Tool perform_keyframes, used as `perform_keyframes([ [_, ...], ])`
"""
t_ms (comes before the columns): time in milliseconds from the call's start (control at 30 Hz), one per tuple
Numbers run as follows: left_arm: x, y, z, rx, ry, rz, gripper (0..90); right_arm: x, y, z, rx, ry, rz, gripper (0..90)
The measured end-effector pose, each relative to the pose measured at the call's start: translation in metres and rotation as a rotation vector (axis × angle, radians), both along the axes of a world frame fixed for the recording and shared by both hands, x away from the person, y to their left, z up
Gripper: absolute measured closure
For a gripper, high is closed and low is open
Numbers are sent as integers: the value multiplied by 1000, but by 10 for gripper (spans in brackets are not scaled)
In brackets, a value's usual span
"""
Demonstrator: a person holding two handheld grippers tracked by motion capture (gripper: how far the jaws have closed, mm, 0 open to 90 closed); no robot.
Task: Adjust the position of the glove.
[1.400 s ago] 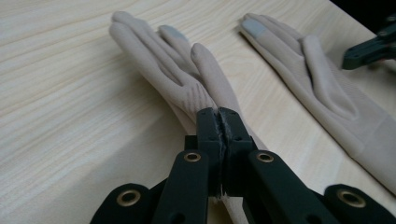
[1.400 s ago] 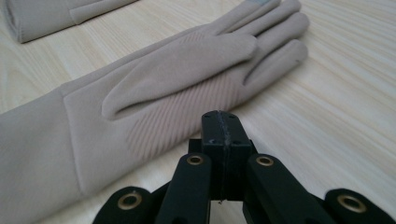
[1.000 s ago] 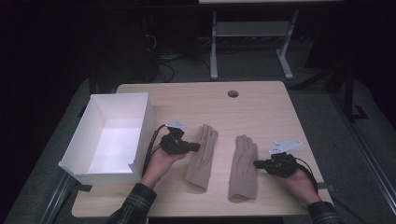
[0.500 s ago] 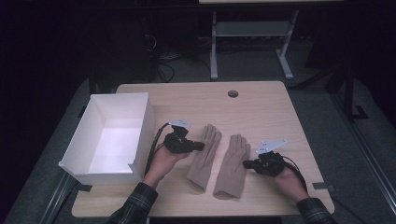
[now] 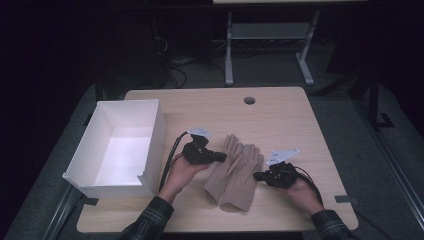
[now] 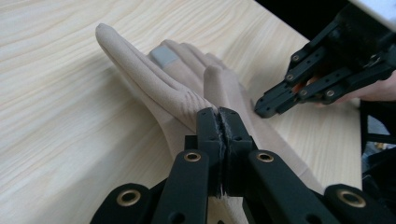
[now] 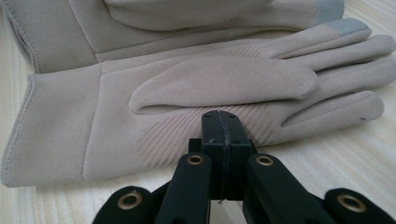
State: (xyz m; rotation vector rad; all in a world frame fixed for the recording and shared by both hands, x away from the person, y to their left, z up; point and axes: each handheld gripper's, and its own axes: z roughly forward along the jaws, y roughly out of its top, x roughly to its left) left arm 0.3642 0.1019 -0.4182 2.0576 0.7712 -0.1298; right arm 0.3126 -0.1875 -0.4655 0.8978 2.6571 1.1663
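Since both grippers have closed, empty jaws, we nudge with left gripper (image 5: 220,157) and right gripper (image 5: 258,176), so the gloves (image 5: 236,171) overlap, right of the white box (image 5: 150,145).

Two beige gloves (image 5: 235,172) lie together at the table's six o'clock. One white box (image 5: 120,147) sits at nine o'clock. One round hole (image 5: 249,100) shows at twelve o'clock. One table (image 5: 280,120).

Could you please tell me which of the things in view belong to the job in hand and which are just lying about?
In the job: the two beige gloves, left gripper and right gripper, both with jaws shut.

Lying about: white box, on the table.
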Motion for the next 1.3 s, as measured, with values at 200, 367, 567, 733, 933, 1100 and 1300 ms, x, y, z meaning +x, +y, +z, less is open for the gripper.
perform_keyframes([
  [200, -2, -8, 3, -10, -8, -21, 884, 1, 4, 0, 3, -2, 14, 898],
  [367, -4, -14, 4, -13, -8, -39, 885, 2, 13, -1, 11, 3, 26, 899],
  [567, -8, -21, 3, -3, -11, -57, 884, 2, 22, -2, 18, 2, 40, 899],
  [733, -11, -30, -2, 10, -11, -85, 884, 2, 27, -2, 18, 2, 44, 898],
  [933, -16, -42, -8, 29, -4, -121, 884, 2, 27, -2, 18, 2, 41, 898],
  [1100, -20, -50, -15, 50, 5, -136, 883, 2, 27, -2, 16, 0, 42, 899],
  [1300, -21, -49, -14, 20, 7, -133, 847, 1, 21, 0, 20, -6, 41, 872],
])
